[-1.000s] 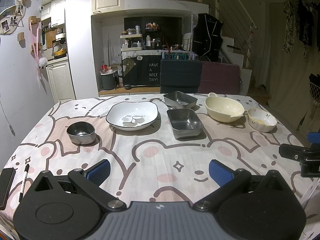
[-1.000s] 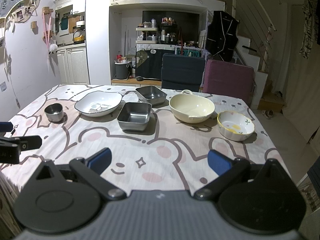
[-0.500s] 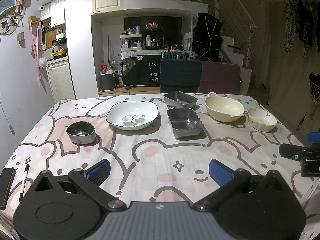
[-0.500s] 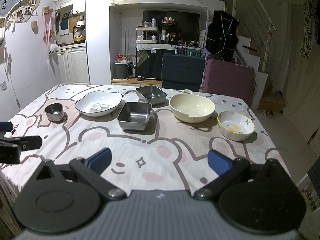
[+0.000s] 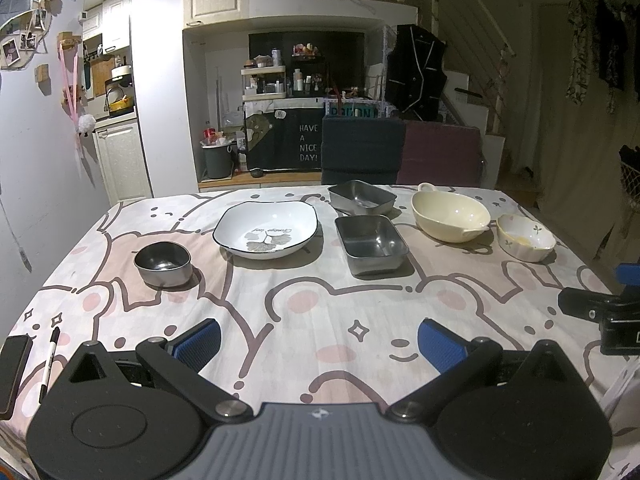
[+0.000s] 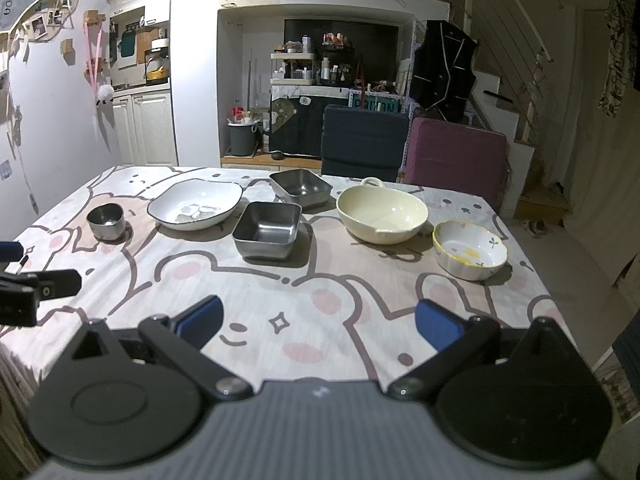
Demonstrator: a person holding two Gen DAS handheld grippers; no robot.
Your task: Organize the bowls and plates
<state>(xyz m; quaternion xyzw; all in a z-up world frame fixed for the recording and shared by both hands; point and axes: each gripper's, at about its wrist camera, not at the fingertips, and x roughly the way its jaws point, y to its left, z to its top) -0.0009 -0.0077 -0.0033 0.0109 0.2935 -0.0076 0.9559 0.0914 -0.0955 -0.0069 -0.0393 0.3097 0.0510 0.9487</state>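
Observation:
On the bear-print tablecloth stand a small round steel bowl (image 5: 163, 263), a white square plate with a dark rim (image 5: 266, 234), two square steel dishes (image 5: 371, 241) (image 5: 361, 196), a cream bowl with a handle (image 5: 450, 216) and a small flowered bowl (image 5: 525, 237). The same row shows in the right wrist view: steel bowl (image 6: 105, 220), white plate (image 6: 196, 209), near steel dish (image 6: 267, 235), cream bowl (image 6: 382, 213), flowered bowl (image 6: 470, 249). My left gripper (image 5: 319, 344) and right gripper (image 6: 318, 322) are open and empty over the near table edge, well short of the dishes.
A black pen (image 5: 49, 362) and a dark phone (image 5: 14, 368) lie at the near left corner. A dark blue chair (image 5: 362, 150) and a maroon chair (image 5: 440, 154) stand behind the table. The right gripper shows at the left view's right edge (image 5: 600, 312).

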